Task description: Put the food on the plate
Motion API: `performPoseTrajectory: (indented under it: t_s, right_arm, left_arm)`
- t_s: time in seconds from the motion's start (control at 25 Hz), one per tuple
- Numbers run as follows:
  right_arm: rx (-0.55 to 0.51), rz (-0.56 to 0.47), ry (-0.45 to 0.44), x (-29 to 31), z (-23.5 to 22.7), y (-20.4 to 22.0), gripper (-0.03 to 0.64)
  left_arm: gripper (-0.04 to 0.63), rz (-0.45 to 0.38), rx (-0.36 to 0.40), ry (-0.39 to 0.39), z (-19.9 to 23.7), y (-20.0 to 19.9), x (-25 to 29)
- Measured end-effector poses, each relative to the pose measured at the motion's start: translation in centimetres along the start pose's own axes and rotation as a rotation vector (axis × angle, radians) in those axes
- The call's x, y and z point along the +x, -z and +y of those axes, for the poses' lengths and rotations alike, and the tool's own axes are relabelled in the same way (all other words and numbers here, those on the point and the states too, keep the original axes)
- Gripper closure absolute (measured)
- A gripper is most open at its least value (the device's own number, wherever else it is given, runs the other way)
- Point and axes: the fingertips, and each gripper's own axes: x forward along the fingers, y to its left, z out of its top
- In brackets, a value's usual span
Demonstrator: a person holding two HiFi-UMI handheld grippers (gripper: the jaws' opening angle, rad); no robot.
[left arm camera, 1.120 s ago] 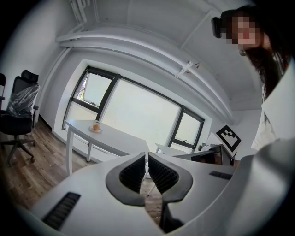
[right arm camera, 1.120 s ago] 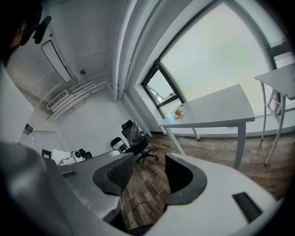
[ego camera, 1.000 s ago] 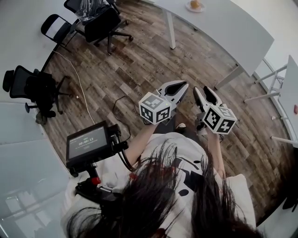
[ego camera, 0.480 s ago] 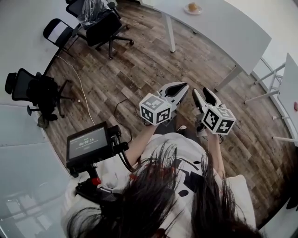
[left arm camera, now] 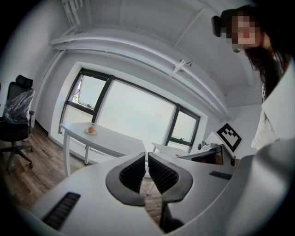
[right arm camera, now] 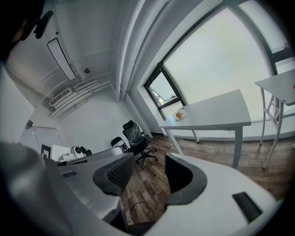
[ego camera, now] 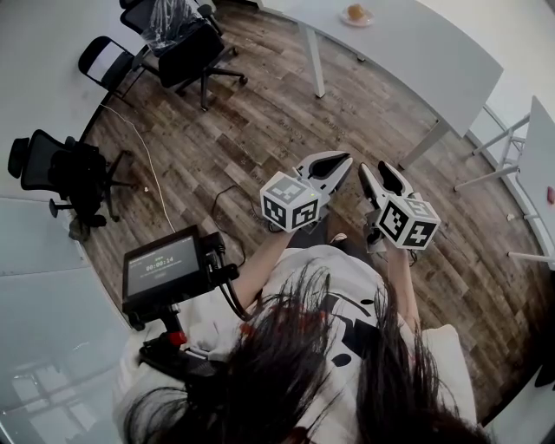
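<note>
Food [ego camera: 356, 12] sits at 12 o'clock on the far worktop [ego camera: 416, 52], well apart from both grippers. Left gripper [left arm camera: 146, 156] jaws nearly meet, right gripper [right arm camera: 150, 156] jaws stand slightly apart, both empty; arriving unopened may shove it off.

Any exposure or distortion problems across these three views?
Left gripper view: window blown out white, dark corners, ceiling lines bowed. Right gripper view: same glare, whole room tilted and curved. Head view: even light, floor planks bent by fisheye, hair covers the bottom; food tiny at the top edge.
</note>
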Motion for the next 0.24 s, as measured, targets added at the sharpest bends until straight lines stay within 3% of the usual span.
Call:
performPoseTrajectory:
  t_s: [0.24]
  right_arm:
    - [-0.002,0.001,-0.002,0.09,-0.01,0.04,0.394]
  left_arm:
    - [0.589,0.007,0.001,-0.003,0.14,0.22,-0.01]
